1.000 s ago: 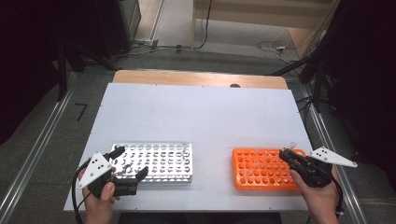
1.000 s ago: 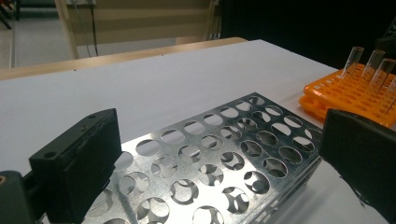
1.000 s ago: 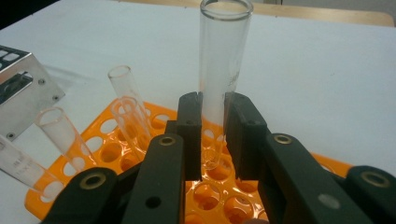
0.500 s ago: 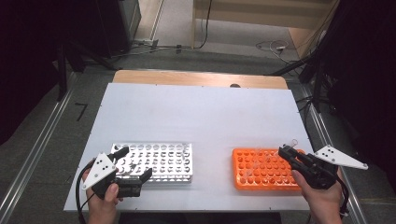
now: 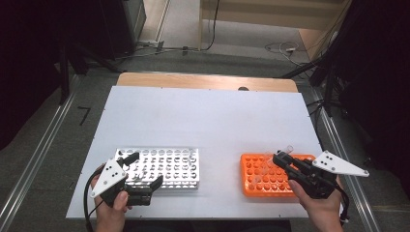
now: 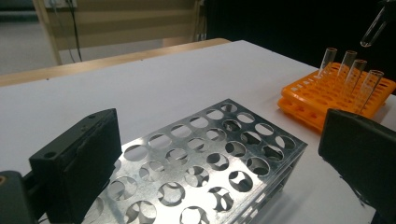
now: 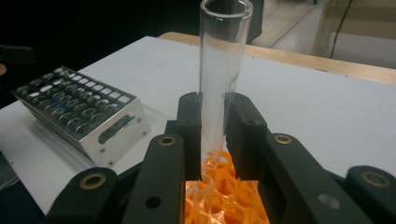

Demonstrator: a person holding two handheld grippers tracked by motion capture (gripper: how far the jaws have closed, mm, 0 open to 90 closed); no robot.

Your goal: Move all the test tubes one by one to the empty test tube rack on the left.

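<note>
My right gripper (image 5: 282, 161) is shut on a clear glass test tube (image 5: 288, 149) and holds it upright over the orange rack (image 5: 256, 174). In the right gripper view, the tube (image 7: 222, 70) rises between the jaws of that gripper (image 7: 215, 135), its rounded bottom just above the orange holes. The left gripper view shows that tube (image 6: 373, 28) hanging above several tubes (image 6: 348, 70) that stand in the orange rack (image 6: 303, 95). My left gripper (image 5: 143, 170) is open at the near left corner of the metal rack (image 5: 169, 166). Its jaws straddle the empty metal rack (image 6: 210, 158).
Both racks sit near the front edge of the white table (image 5: 203, 121), the metal one left, the orange one right. A wooden strip (image 5: 203, 81) runs along the far edge. Cables (image 5: 285, 48) lie on the floor beyond, and metal rails (image 5: 36, 159) flank the table.
My right gripper has shifted a little to the left with the tube. My left gripper has edged slightly right along the metal rack, still open.
</note>
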